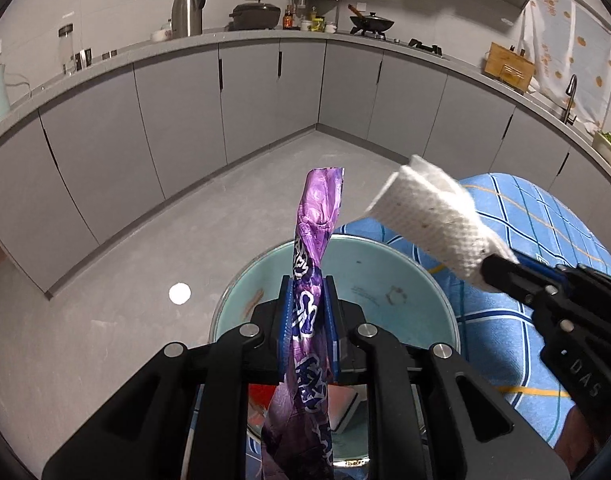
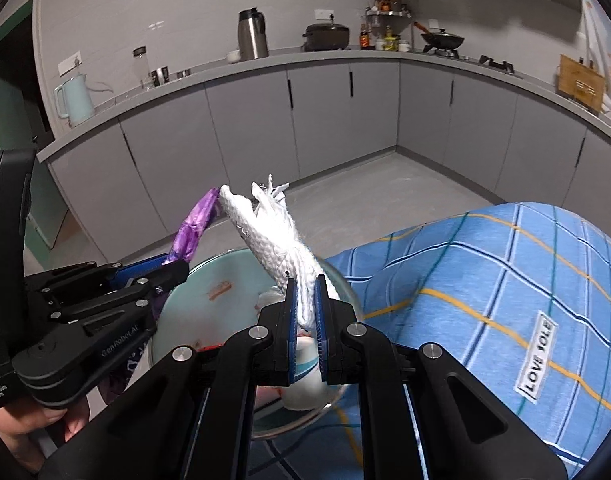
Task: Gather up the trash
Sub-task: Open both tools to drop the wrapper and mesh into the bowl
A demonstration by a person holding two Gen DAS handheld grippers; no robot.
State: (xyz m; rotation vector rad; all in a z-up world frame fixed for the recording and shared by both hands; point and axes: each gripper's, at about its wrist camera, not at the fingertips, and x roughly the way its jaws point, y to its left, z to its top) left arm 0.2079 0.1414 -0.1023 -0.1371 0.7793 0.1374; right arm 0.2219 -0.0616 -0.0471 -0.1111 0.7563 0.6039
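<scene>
We are clamping a twisted purple wrapper (image 1: 309, 312) in our left gripper (image 1: 310, 320), its jaws narrow around it, and pinching a crumpled white paper towel (image 2: 283, 248) in our right gripper (image 2: 305, 312). Both are hanging over a glass bowl (image 1: 385, 276); beyond, grey cabinets (image 1: 177, 112) are lining the kitchen.

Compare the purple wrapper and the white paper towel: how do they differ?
The purple wrapper is glossy, printed and twisted thin; the white paper towel is matte, embossed and bunched thicker. The left gripper clamps the wrapper, the right gripper the towel. Both stick up above the glass bowl.
</scene>
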